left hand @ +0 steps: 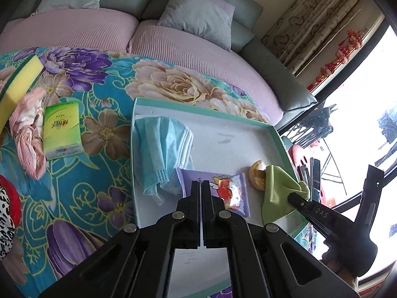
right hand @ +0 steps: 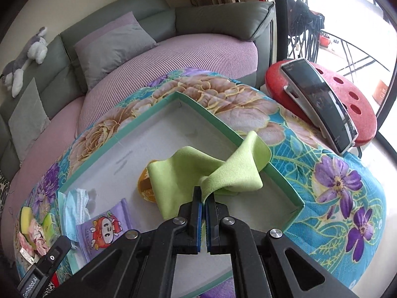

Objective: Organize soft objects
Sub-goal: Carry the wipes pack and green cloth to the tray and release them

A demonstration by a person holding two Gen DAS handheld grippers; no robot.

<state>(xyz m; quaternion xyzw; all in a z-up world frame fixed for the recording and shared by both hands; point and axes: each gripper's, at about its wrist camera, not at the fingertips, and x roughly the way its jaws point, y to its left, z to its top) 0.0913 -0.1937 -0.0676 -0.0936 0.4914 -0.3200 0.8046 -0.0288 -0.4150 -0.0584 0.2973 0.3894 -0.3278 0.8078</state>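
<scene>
Left wrist view: on the floral blanket (left hand: 82, 173), past the tray's left edge, lie a yellow sponge (left hand: 18, 87), a pink cloth (left hand: 27, 134) and a green tissue pack (left hand: 62, 130). Inside the white tray (left hand: 223, 129), a blue face mask (left hand: 161, 149) sits against the left wall, a purple wipes packet (left hand: 238, 193) beside it, then a yellow round object (left hand: 258, 176). The left gripper (left hand: 201, 182) hovers pressed together, empty. The right gripper (right hand: 205, 200) pinches a green cloth (right hand: 198, 164) draped over the tray's right rim.
</scene>
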